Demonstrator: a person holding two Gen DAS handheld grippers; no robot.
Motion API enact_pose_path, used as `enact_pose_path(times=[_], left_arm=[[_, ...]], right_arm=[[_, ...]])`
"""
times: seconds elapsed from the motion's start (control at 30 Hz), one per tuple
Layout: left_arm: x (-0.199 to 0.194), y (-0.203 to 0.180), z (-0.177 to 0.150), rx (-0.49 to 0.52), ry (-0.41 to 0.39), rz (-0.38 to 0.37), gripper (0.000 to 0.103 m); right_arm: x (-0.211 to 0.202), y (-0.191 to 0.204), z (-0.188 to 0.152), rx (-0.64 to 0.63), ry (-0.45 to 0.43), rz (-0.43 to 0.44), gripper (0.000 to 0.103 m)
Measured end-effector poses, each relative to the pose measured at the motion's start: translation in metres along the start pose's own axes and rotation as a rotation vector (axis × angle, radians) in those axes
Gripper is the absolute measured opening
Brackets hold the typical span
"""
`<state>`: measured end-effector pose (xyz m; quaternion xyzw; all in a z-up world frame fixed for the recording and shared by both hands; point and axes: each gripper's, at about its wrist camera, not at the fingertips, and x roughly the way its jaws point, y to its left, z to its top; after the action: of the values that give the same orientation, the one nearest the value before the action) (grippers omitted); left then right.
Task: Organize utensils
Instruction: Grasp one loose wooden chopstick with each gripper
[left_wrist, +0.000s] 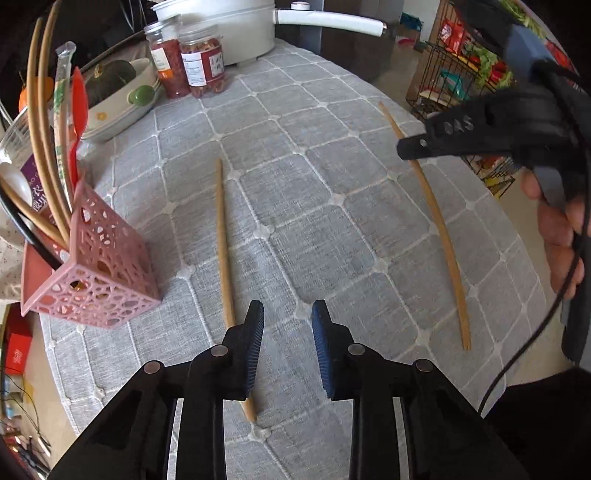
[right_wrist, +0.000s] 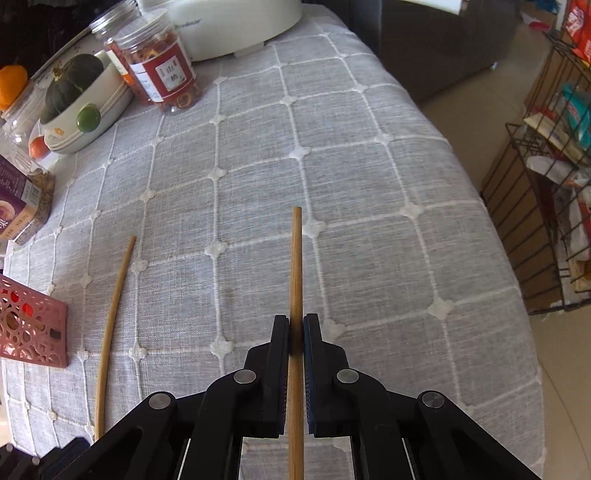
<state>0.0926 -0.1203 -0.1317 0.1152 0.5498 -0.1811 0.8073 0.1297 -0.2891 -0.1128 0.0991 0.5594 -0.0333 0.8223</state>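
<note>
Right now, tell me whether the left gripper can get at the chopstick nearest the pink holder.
Probably yes. Nothing lies on the chopstick, and the pink holder stands clear of it. The left gripper is open, but the stick runs behind one finger, not between the jaws, so shift sideways.

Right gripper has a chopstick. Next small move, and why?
Probably carry it left to the pink holder and drop it in tip-first. The right gripper is shut on one chopstick, and other chopsticks already stand in the holder. The left gripper is open, its left finger over the other chopstick, not gripping it.
</note>
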Motion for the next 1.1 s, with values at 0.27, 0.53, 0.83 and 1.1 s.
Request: enact_pose_path(times=[0.27, 0.53, 0.83, 1.1], left_arm=[[0.035, 0.013, 0.075, -0.11, 0.019, 0.125, 0.028], [0.07, 0.021, 0.089, -0.135, 0.084, 0.208, 0.024], [0.079, 0.03, 0.089, -0.197, 0.102, 0.203, 0.023], [0.081, 0.05, 0.087, -0.237, 0.104, 0.115, 0.017]], right_arm=[[-0.016, -0.038, -0.003, 0.057, -0.008, 0.029, 0.005], [-0.024, -0.037, -0.001, 0.038, -0.024, 0.059, 0.005], [-0.029, -0.03, -0.003, 0.017, -0.036, 0.071, 0.005], [-0.03, -0.026, -0.003, 0.011, -0.041, 0.073, 0.005]])
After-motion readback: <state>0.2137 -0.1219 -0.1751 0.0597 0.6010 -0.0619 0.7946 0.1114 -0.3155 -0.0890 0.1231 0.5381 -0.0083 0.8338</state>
